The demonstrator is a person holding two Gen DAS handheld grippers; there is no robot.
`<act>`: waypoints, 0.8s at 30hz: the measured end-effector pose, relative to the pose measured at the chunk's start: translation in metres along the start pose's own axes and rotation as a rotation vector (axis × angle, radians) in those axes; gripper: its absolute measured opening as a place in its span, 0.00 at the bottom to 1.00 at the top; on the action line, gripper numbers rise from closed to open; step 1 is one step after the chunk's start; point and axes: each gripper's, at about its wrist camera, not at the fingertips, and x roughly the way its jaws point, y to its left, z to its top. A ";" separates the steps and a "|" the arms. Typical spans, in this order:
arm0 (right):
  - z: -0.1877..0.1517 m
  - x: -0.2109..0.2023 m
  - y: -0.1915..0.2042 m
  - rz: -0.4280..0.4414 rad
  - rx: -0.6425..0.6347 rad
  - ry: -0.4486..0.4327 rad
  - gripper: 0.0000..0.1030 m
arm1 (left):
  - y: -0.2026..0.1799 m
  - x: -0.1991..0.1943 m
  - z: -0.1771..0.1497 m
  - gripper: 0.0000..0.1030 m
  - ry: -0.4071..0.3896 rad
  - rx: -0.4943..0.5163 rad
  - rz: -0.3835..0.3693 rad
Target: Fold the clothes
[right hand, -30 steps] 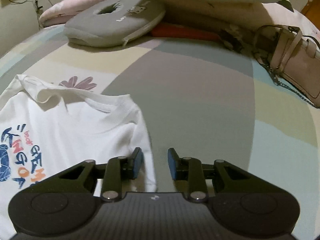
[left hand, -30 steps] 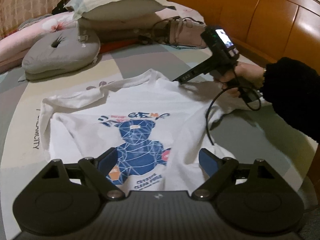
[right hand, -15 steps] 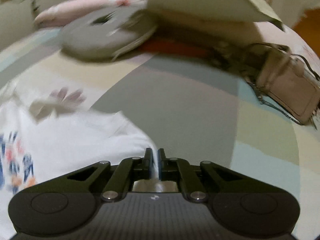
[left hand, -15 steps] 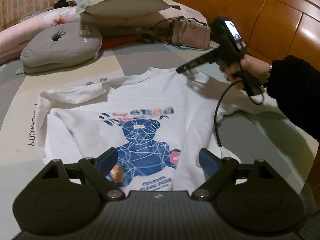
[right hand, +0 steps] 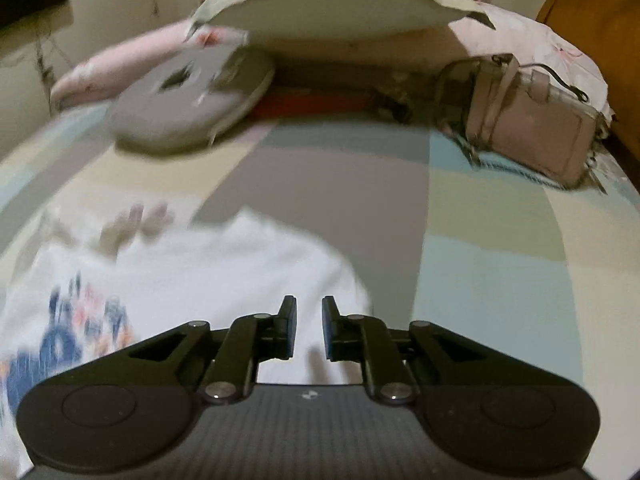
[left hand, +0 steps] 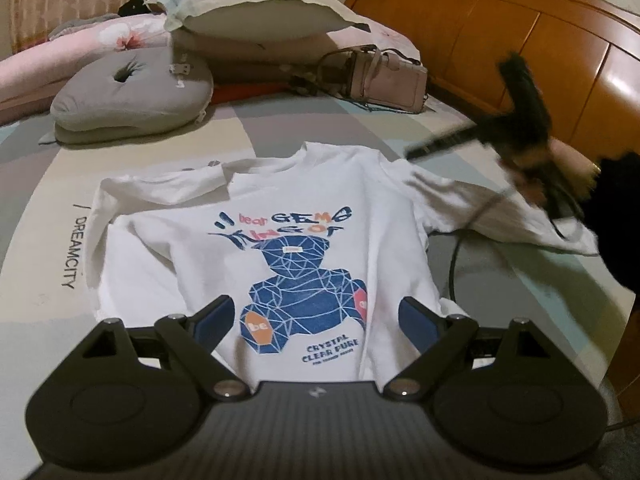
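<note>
From the left wrist view, the white T-shirt [left hand: 288, 240] lies spread face up on the bed [left hand: 520, 312], its collar toward the head of the bed where the pillows are and its hem at the near edge, under the camera. The sleeve on the headboard side stretches flat toward the wooden headboard [left hand: 560, 60]; the other sleeve is rumpled and partly doubled over near the printed word on the sheet. The left tongs [left hand: 316, 320] stand wide apart above the hem with nothing between them. Farther off, the right tongs [left hand: 412, 154] show only as a dark blur over the shirt's shoulder, carried by a hand [left hand: 536, 176] in a dark sleeve; from here I cannot tell how they stand.

From the right wrist view, the picture is smeared by motion. The right tongs [right hand: 308, 326] are a little apart and opening, and no cloth is pinched between them; the white T-shirt [right hand: 224, 272] lies just below and to their left. A grey cushion [right hand: 188, 108] and a handbag [right hand: 528, 124] sit well apart from it, up by the pillows.

The shirt looks like thin knit cotton: light, limp, and likely to sag and drag its own folds along when lifted. It should not slip much on the sheet. The best holds are probably the firmer seams, at the shoulder by the sleeve and at the hem corner on the same side, so that a whole side comes over in one straight line.
</note>
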 end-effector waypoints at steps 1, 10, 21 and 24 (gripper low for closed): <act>-0.013 0.000 0.001 -0.019 0.009 0.036 0.27 | -0.002 0.002 -0.001 0.86 0.007 0.002 -0.006; -0.103 -0.053 0.004 -0.022 0.194 0.090 0.32 | -0.017 -0.003 -0.012 0.86 0.062 0.006 0.008; -0.179 -0.130 0.049 -0.143 0.274 -0.001 0.47 | -0.066 -0.053 -0.020 0.87 0.024 0.041 -0.007; -0.201 -0.151 0.066 -0.179 0.283 -0.035 0.48 | -0.084 -0.067 -0.023 0.87 0.010 0.049 -0.022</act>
